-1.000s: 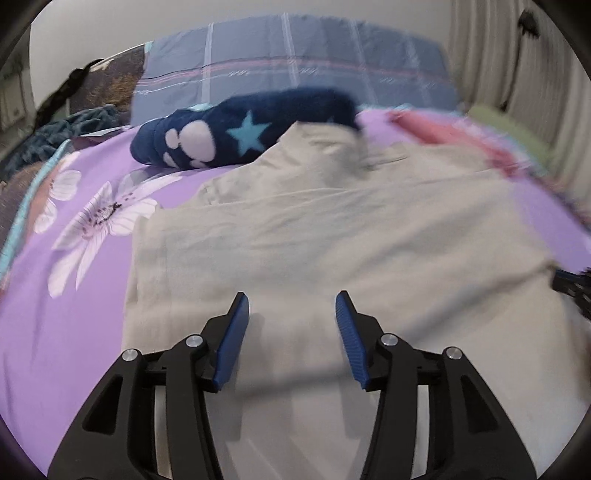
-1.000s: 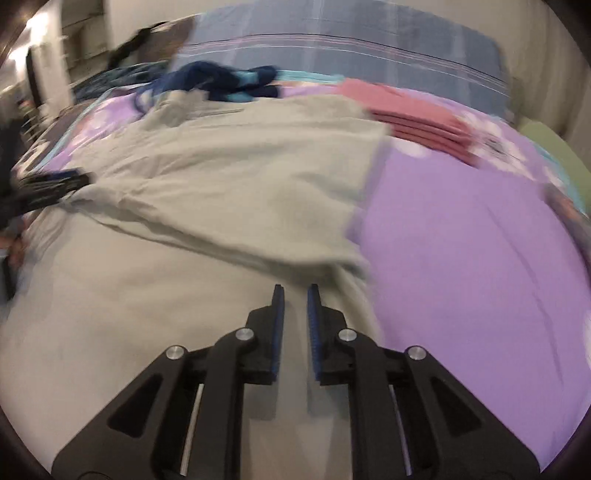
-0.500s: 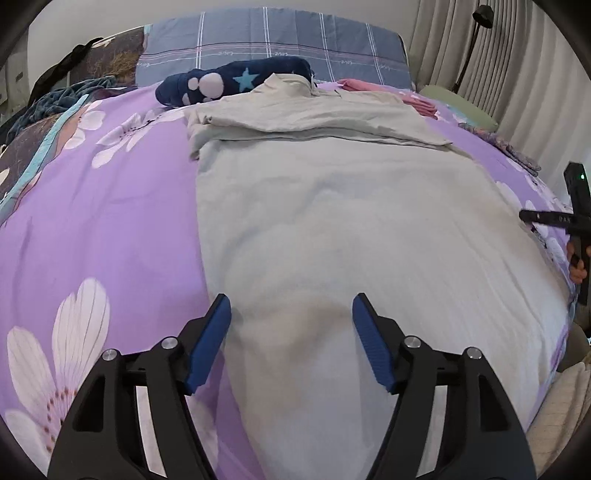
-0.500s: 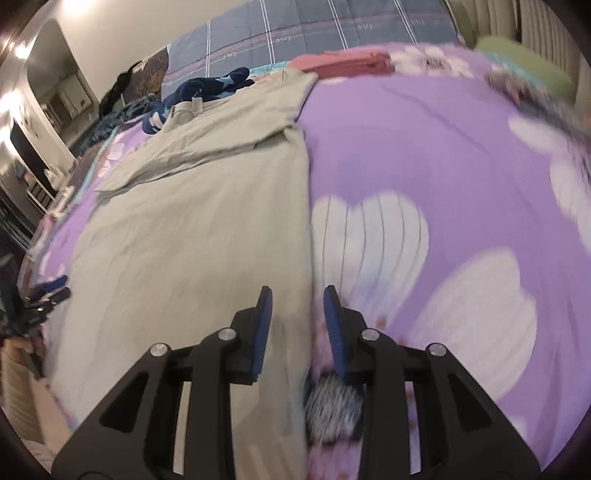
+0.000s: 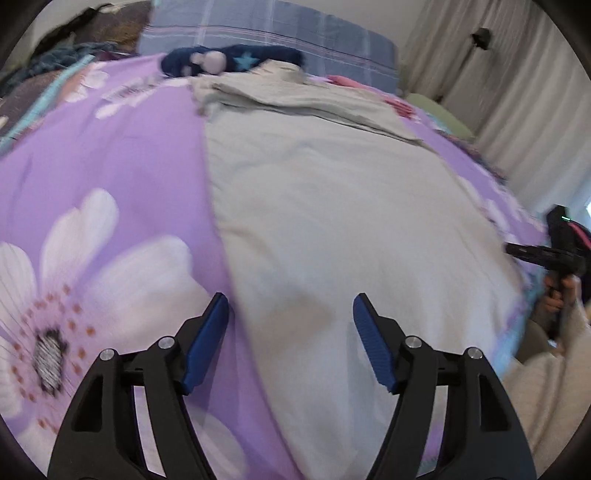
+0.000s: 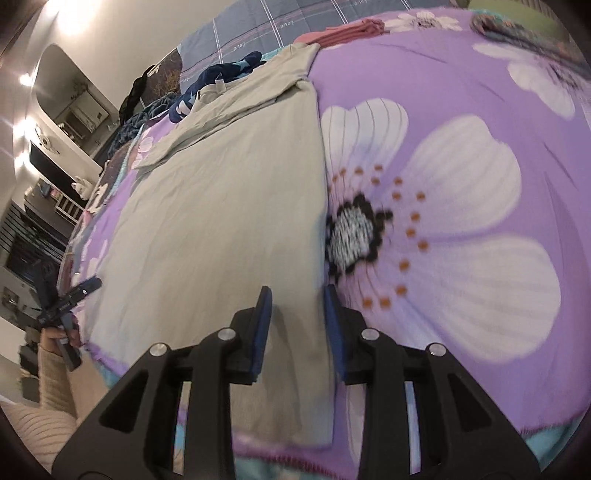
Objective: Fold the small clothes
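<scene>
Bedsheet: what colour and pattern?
Purple bedsheet with large white flowers; clearest in the right wrist view.

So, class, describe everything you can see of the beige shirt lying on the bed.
The beige shirt is plain, soft, lightly creased cloth, spread flat on the purple flowered bedspread. Its far end, with the collar, shows sleeves folded inward. A navy star-patterned garment lies at the collar. Each gripper's blue fingers straddle a side edge near the hem, apparently not pinching it.

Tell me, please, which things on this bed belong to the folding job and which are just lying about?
Part of the job:
- beige shirt, spread flat, sleeves folded in
- left gripper, open over its near left edge
- right gripper, open astride its near right edge

Just lying about:
- navy star sock
- pink folded clothes
- plaid pillow
- purple flowered bedspread
</scene>
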The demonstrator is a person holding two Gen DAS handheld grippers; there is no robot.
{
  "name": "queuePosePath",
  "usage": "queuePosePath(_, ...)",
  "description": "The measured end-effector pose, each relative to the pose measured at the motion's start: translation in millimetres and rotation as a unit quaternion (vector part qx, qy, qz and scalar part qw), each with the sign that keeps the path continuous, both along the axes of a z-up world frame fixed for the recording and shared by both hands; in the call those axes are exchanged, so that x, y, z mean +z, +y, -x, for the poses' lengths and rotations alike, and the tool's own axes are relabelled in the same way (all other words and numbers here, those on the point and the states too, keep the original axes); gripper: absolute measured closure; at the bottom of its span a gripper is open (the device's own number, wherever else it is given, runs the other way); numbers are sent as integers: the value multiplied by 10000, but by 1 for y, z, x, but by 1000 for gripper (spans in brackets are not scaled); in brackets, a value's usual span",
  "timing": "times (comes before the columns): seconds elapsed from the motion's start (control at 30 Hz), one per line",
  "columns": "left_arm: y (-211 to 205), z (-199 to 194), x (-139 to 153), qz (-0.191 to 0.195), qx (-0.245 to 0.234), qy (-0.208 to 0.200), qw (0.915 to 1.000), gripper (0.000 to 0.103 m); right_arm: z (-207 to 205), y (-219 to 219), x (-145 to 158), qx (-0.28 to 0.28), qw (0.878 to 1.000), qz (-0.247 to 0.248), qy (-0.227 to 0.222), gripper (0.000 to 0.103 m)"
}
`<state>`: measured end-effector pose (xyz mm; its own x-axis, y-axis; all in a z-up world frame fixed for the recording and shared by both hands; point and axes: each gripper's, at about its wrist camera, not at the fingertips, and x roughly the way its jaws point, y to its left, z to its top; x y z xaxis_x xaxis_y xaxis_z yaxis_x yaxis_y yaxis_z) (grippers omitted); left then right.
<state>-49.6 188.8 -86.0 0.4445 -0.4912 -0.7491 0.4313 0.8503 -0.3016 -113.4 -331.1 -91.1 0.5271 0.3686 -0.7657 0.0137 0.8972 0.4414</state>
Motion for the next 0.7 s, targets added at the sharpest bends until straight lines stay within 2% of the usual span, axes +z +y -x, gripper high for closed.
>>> queuePosePath(0.07, -1, 14, 0, 137, -290, 27, 9995, 33, 10, -4, 0, 73, 9999, -122, 67, 74)
queuePosePath(0.2, -3, 11, -2, 347, -383, 122, 9986, 33, 14, -12, -5, 270, 9985, -449, 128, 72)
queuePosePath(0.3, -11, -4, -3, 580, -404, 152, 9974, 33, -8, -15, -14, 351, 9937, -1056, 103, 67)
queuePosePath(0.37, -17, -3, -3, 525, -404, 145, 9977, 33, -18, -16, -17, 334, 9911, -1279, 134, 68)
queuePosePath(0.4, -21, 3, -2, 380, -503, 116, 9979, 33, -19, -17, -16, 344, 9907, -1307, 167, 68)
queuePosePath(0.53, -16, 22, 0, 300, -738, 174, 9967, 35, 0, -18, -12, 552, 9915, -1177, 107, 68)
queuePosePath(0.6, -14, 18, -1, 299, -691, 182, 9970, 42, 1, -18, -13, 601, 9908, -1209, 78, 68)
queuePosePath(0.63, -15, 13, -1, 290, -614, 152, 9976, 55, -3, -17, -14, 591, 9903, -1251, 93, 68)
queuePosePath(0.67, -17, 7, 0, 242, -493, 117, 9984, 83, -8, -15, -14, 569, 9901, -1283, 100, 69)
queuePosePath(0.7, -20, 2, 2, 147, -353, 90, 9992, 99, -16, -10, -12, 535, 9911, -1213, 114, 81)
